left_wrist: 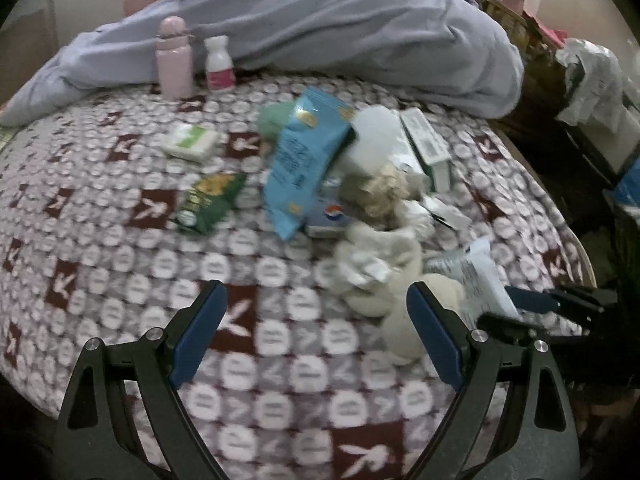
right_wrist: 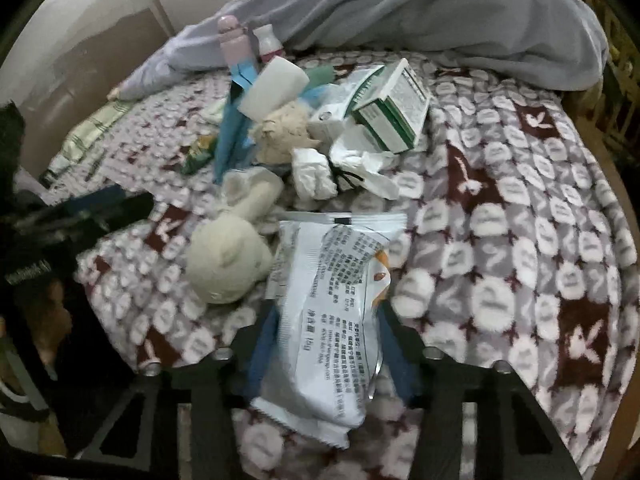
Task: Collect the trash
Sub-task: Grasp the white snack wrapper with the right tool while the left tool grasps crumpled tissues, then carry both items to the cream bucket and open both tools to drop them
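A maroon-and-white rabbit-patterned blanket carries a light blue snack bag, a green packet, a pink bottle, a cream plush toy and a white printed wrapper; a lavender duvet lies along its far edge.

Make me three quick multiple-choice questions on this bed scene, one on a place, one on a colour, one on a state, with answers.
1. Where does the pink bottle stand?
A. beside the white bottle
B. on the green box
C. on the floor

2. What colour is the tall chip bag?
A. red
B. blue
C. black

3. How is the right gripper?
A. open over bare blanket
B. out of view
C. closed on the white packet

Answers: 1 A, they stand side by side; 2 B, light blue; 3 C, its fingers flank and press the packet.
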The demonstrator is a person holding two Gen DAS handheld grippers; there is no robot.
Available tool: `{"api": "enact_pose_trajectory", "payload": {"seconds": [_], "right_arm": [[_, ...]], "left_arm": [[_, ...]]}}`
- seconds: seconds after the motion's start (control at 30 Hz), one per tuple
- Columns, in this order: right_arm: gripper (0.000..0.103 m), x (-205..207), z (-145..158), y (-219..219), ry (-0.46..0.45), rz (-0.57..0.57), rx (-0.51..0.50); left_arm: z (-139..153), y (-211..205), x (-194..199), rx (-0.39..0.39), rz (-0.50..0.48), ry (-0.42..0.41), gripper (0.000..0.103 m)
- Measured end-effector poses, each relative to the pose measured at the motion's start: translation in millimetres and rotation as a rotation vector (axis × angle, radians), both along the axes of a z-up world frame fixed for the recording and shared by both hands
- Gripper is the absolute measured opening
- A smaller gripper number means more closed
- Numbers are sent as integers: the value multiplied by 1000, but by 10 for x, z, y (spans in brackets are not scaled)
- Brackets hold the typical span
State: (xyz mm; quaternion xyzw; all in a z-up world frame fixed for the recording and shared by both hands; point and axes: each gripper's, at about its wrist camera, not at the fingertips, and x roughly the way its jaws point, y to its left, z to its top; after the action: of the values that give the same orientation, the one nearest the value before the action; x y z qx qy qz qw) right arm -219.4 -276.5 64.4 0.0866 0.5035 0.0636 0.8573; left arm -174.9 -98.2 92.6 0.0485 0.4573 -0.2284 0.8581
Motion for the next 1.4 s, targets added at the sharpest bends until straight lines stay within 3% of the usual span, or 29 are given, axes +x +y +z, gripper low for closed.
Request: {"api": "enact_pose_trajectory", "payload": {"seconds": [0.33, 0.37, 0.4, 0.43, 0.57, 0.77, 0.97, 1.23, 1.4], "right_arm": [[39, -90, 334, -450, -77, -104, -56], [39, -109, 347, -500, -77, -111, -52], [39, -115, 347, -547, -78, -119, -48], [39, -131, 356, -586, -80, -123, -46], [39, -222, 374, -744, -90, -140, -48], [39, -389, 470, -1040, -120, -195, -53], [39, -646, 614, -1531, -140, -311, -67], [40, -1114, 669, -2288, -125, -504, -110], [40, -1348, 580, -2701, -88, -596, -131]], "left_arm": [[-208, -517, -11, -21, -85, 87, 90], [-248, -560, -7, -25, -94, 99, 83], [-292, -599, -1, -28, -100, 114, 63], [-352, -638, 19, -13, -96, 137, 54], [-328, -634, 37, -32, -69, 140, 40], [62, -862, -160, -46, -150, 62, 39], [356, -1335, -356, -87, -293, 51, 39], [528, -2209, -640, -165, -503, 84, 39], [521, -2720, -741, -200, -584, 136, 39]]}}
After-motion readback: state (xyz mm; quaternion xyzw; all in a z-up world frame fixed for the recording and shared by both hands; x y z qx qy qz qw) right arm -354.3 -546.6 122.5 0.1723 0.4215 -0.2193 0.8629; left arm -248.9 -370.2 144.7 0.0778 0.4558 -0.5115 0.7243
